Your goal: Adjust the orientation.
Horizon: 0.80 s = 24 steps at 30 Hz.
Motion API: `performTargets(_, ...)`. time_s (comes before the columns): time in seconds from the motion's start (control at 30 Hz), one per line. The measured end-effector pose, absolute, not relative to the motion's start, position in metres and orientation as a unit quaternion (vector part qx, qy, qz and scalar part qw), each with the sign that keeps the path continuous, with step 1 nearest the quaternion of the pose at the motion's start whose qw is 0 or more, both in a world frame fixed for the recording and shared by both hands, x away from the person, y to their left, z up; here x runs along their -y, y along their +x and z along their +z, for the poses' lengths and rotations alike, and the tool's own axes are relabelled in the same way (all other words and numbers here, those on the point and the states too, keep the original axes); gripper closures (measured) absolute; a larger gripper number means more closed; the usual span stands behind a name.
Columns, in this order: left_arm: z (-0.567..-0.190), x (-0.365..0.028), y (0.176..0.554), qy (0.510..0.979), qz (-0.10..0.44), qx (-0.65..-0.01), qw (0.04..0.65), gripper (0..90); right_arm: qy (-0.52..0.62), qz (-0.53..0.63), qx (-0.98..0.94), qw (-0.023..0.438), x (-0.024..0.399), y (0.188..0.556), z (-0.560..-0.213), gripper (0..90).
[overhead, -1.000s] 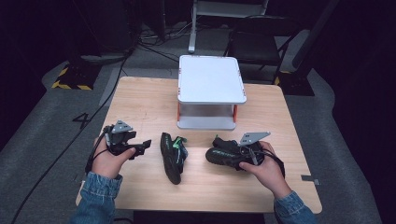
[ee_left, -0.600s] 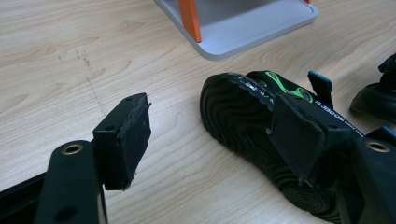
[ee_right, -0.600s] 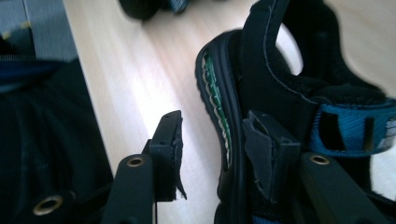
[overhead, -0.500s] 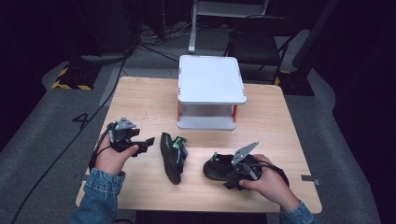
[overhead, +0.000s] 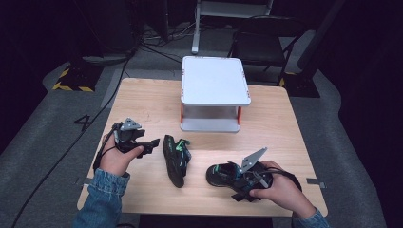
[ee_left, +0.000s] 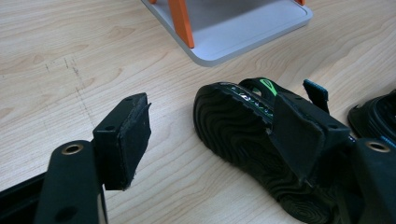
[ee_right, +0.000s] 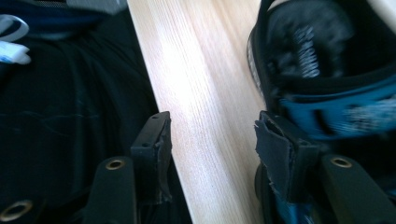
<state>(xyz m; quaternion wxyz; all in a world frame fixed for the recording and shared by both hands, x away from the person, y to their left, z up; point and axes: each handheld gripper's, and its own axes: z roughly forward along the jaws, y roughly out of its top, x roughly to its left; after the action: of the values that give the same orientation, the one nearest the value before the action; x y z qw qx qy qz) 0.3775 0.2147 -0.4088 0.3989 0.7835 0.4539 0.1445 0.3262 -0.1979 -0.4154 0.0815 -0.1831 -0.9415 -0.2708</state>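
Note:
A black sandal with green trim lies on its side mid-table, its sole facing my left gripper. That gripper stands open just left of it, pads apart from it. A second black sandal with a blue strap rests near the table's front edge. My right gripper is beside it. In the right gripper view its jaws have just been opening. Bare wood and the table edge lie between them, and the sandal sits just outside the right-hand jaw.
A white two-level stand with orange posts sits at the back middle of the wooden table. Its lower shelf lies beyond the side-lying sandal. The table's front edge is right at the right gripper.
The right hand has come toward the front edge and turned, and the blue-strapped sandal has shifted that way with it. The left hand and the side-lying sandal have stayed put.

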Motion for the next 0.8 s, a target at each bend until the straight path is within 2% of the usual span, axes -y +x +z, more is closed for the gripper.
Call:
performTargets(0.07, -0.409, -0.215, 0.377, 0.783, 0.145, -0.455, 0.399, 29.1, -0.188, -0.283, 0.938, 0.072, 0.202, 0.326, -0.41, 43.6)
performTargets(0.13, -0.41, -0.216, 0.376, 0.782, 0.147, -0.457, 0.398, 29.1, -0.231, -0.329, 0.915, 0.017, 0.214, 0.333, -0.398, 36.3)
performTargets(0.17, -0.41, -0.216, 0.376, 0.782, 0.147, -0.457, 0.398, 29.1, -0.231, -0.329, 0.915, 0.017, 0.214, 0.333, -0.398, 36.3)
performTargets(0.2, -0.41, -0.217, 0.375, 0.781, 0.146, -0.46, 0.397, 29.1, -0.271, -0.362, 0.892, -0.022, 0.219, 0.341, -0.397, 32.9)
performTargets(0.27, -0.412, -0.217, 0.373, 0.78, 0.145, -0.462, 0.396, 29.2, -0.299, -0.377, 0.875, -0.053, 0.219, 0.347, -0.402, 32.2)
performTargets(0.37, -0.412, -0.219, 0.371, 0.78, 0.145, -0.464, 0.395, 29.2, -0.316, -0.378, 0.868, -0.062, 0.216, 0.353, -0.41, 31.5)
performTargets(0.53, -0.414, -0.227, 0.366, 0.773, 0.15, -0.476, 0.392, 29.2, -0.35, -0.349, 0.868, -0.043, 0.199, 0.365, -0.44, 30.5)
performTargets(0.63, -0.415, -0.23, 0.363, 0.772, 0.151, -0.477, 0.392, 29.1, -0.354, -0.336, 0.872, -0.031, 0.192, 0.367, -0.446, 38.2)
performTargets(0.7, -0.415, -0.231, 0.363, 0.772, 0.152, -0.478, 0.39, 29.1, -0.353, -0.326, 0.877, -0.024, 0.186, 0.367, -0.451, 49.3)
performTargets(0.77, -0.415, -0.231, 0.362, 0.771, 0.152, -0.48, 0.391, 29.1, -0.346, -0.316, 0.883, -0.025, 0.182, 0.367, -0.455, 51.9)
performTargets(0.8, -0.414, -0.232, 0.361, 0.77, 0.151, -0.48, 0.391, 29.1, -0.345, -0.311, 0.885, -0.039, 0.179, 0.367, -0.456, 64.1)
